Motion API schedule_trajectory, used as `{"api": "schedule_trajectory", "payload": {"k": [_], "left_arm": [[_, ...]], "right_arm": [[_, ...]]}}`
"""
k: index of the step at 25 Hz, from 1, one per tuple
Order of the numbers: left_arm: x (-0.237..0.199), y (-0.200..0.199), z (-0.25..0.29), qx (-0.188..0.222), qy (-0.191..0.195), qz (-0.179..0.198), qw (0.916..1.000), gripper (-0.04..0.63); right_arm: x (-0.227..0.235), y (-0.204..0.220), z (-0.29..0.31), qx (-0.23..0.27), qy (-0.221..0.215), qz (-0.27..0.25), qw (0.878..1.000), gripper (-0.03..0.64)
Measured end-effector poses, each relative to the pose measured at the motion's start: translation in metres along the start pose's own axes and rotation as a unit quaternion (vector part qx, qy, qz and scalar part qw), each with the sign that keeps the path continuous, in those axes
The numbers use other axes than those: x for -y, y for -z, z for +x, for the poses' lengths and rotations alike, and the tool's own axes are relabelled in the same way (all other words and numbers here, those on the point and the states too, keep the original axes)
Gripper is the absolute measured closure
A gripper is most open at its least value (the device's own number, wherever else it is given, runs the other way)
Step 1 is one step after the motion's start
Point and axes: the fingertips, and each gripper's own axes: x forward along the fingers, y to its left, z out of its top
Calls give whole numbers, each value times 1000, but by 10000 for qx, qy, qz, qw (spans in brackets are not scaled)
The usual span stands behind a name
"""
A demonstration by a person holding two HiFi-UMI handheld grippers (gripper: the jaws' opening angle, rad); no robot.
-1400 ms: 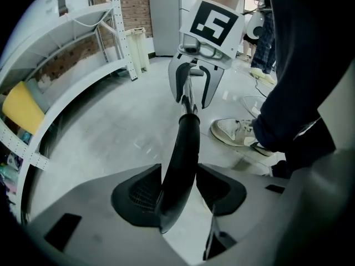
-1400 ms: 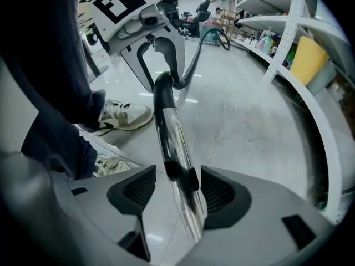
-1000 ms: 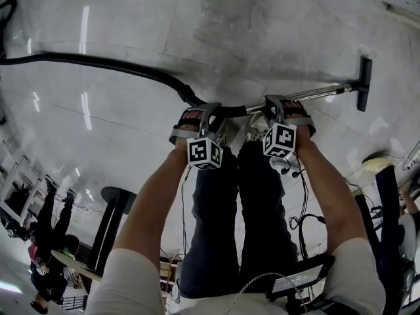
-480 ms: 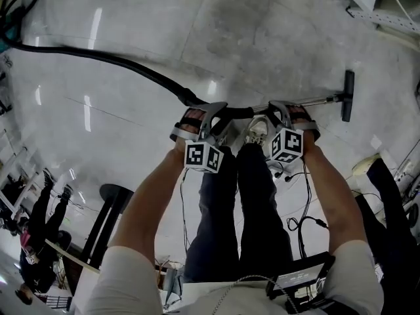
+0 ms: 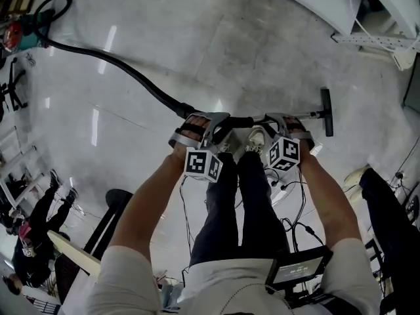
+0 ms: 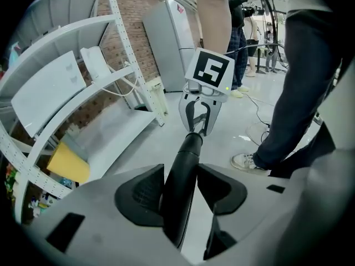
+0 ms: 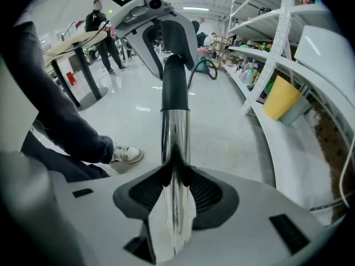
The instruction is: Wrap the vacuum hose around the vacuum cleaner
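Black hose (image 5: 184,107) reaches small, indistinct vacuum cleaner (image 5: 25,30).

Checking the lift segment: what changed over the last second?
Left tool and right tool lifted the hose and tube higher; the floor looks farther below. Right jaws have just been closing on the tube, left jaws opening slightly round the hose. The vacuum cleaner came into view. Unchanged: both grips.
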Motion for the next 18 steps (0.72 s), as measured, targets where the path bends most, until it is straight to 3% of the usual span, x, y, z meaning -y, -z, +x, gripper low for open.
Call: {"api": "schedule_trajectory", "payload": {"k": [8, 18], "left_arm": [[-31, -43, -74, -315, 272, 85, 9991, 414], [-70, -91, -171, -773, 247, 175, 9965, 416]], "right_arm": [[8, -44, -70, 277, 58, 146, 9995, 466], [23, -108, -158, 562, 145, 130, 9982, 466]]}}
